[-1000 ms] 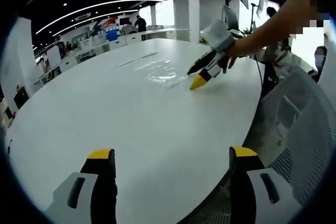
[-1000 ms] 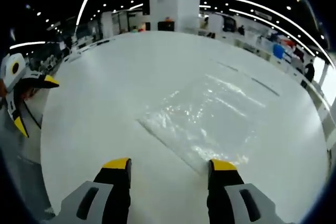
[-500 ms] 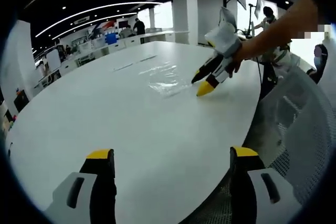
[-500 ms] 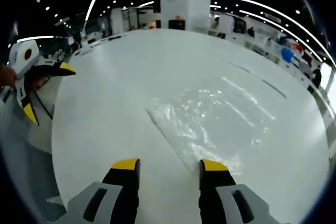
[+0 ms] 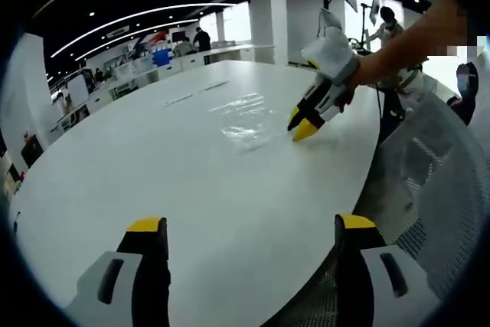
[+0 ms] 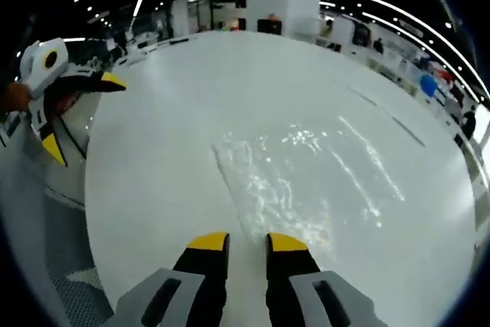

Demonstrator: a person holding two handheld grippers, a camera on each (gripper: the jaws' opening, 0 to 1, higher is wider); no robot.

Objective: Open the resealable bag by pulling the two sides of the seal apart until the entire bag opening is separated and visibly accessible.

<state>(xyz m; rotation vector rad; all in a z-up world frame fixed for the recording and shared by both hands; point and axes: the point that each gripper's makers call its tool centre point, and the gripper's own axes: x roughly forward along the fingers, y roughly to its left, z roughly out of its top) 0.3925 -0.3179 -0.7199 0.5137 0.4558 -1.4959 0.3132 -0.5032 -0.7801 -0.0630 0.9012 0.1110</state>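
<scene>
A clear resealable bag (image 6: 306,181) lies flat on the round white table (image 6: 153,143). One straight edge of it runs toward me and ends between the jaws of my right gripper (image 6: 248,243). Those jaws stand close together with a narrow gap, low over the table. In the left gripper view the bag (image 5: 249,116) glints at mid-table, and my right gripper (image 5: 301,125) touches down at its right edge, held by a person's hand. My left gripper (image 5: 251,227) hangs wide open over the table's near edge, far from the bag. It appears at the left (image 6: 84,116), open and empty.
A grey mesh chair (image 5: 436,189) stands at the table's right side. A person's arm (image 5: 406,44) reaches in above it. A white pillar (image 5: 268,24) and rows of office desks lie beyond the table.
My right gripper's jaws have narrowed from wide open to a slim gap and come down onto the bag's near edge. The left gripper has stayed put and open.
</scene>
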